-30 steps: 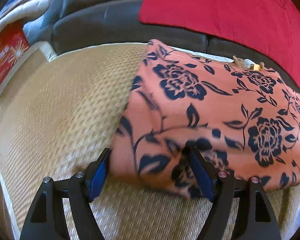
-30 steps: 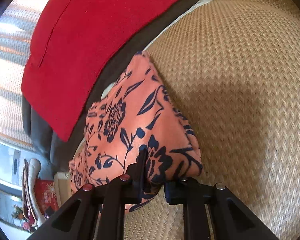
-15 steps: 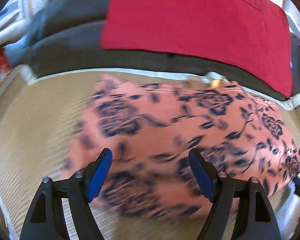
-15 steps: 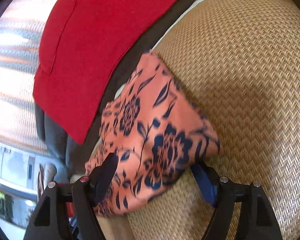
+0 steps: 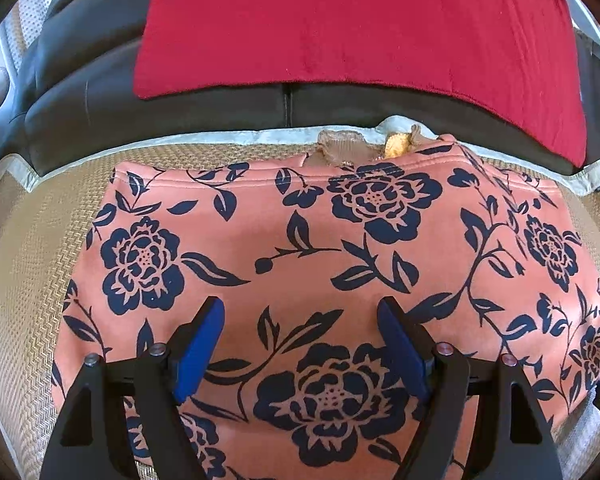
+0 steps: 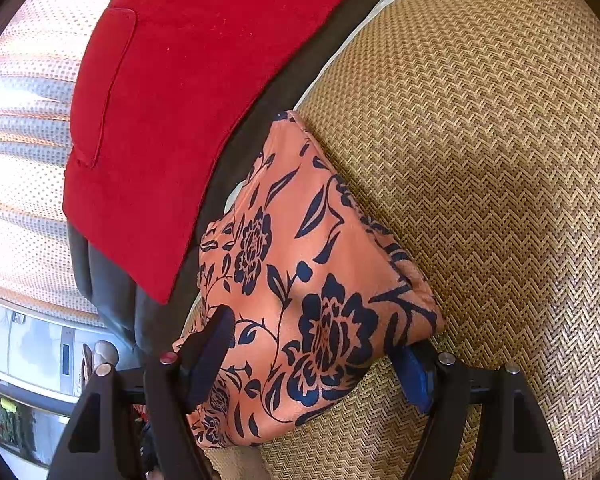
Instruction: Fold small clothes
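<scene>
Left gripper gapes over floral garment — only right view shows its folded edge.

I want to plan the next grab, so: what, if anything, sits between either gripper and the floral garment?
Nothing visible. The left gripper hangs open directly over the floral garment, and the right gripper is open at its end. Only the woven mat lies underneath.

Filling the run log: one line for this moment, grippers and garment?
left gripper: open, over floral garment | right gripper: open, straddling garment corner | garment: folded on woven mat | red cloth: on sofa back
</scene>
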The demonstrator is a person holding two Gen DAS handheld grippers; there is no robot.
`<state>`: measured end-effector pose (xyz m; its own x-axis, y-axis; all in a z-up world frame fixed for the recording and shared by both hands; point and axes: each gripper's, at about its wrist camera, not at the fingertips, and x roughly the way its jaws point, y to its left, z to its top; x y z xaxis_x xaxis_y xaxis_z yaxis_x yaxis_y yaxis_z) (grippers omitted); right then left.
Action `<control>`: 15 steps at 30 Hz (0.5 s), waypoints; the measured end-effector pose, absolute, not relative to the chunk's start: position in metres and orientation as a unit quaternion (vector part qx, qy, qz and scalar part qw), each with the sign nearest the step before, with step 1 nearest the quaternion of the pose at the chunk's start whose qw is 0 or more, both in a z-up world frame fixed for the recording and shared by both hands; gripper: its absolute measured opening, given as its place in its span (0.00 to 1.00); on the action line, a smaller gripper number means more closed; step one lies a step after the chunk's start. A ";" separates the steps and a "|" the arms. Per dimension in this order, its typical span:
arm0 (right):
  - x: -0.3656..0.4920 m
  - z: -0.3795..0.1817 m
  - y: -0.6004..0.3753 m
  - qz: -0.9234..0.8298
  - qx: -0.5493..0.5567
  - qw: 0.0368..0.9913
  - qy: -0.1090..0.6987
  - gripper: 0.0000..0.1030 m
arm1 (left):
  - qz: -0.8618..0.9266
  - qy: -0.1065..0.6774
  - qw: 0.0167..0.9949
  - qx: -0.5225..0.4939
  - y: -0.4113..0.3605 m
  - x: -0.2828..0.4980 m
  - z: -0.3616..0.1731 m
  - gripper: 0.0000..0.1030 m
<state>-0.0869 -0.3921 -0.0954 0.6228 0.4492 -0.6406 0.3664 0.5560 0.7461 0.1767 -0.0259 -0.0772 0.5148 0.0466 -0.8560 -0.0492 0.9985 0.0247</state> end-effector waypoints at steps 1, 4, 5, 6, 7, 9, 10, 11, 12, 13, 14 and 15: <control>-0.087 -0.095 -0.392 0.027 0.471 0.768 0.434 0.76 | 0.027 0.493 0.870 0.000 -0.027 0.179 -0.078 0.77; -0.085 -0.096 -0.392 0.028 0.469 0.768 0.436 0.76 | 0.028 0.496 0.868 0.002 -0.025 0.179 -0.079 0.77; -0.084 -0.096 -0.392 0.029 0.469 0.767 0.436 0.76 | 0.026 0.497 0.867 0.002 -0.026 0.183 -0.083 0.77; -0.083 -0.096 -0.392 0.029 0.470 0.767 0.436 0.76 | 0.026 0.498 0.867 0.003 -0.026 0.184 -0.084 0.77; -0.083 -0.097 -0.392 0.029 0.469 0.767 0.437 0.76 | 0.025 0.500 0.866 0.004 -0.026 0.184 -0.084 0.77; -0.081 -0.097 -0.393 0.030 0.469 0.766 0.438 0.76 | 0.025 0.500 0.866 0.005 -0.025 0.185 -0.089 0.77; -0.081 -0.097 -0.392 0.030 0.469 0.767 0.438 0.76 | 0.024 0.500 0.866 0.005 -0.025 0.186 -0.090 0.77; -0.082 -0.097 -0.392 0.030 0.468 0.767 0.438 0.76 | 0.024 0.500 0.865 0.004 -0.025 0.187 -0.091 0.77; -0.082 -0.098 -0.393 0.030 0.468 0.766 0.439 0.76 | 0.023 0.501 0.865 0.004 -0.025 0.188 -0.091 0.77; -0.082 -0.097 -0.392 0.030 0.469 0.766 0.438 0.76 | 0.023 0.501 0.865 0.004 -0.025 0.189 -0.091 0.77; -0.082 -0.097 -0.392 0.030 0.468 0.766 0.439 0.76 | 0.024 0.502 0.865 0.002 -0.025 0.189 -0.091 0.77; -0.082 -0.097 -0.393 0.030 0.468 0.766 0.440 0.76 | 0.024 0.499 0.866 -0.002 -0.024 0.189 -0.088 0.77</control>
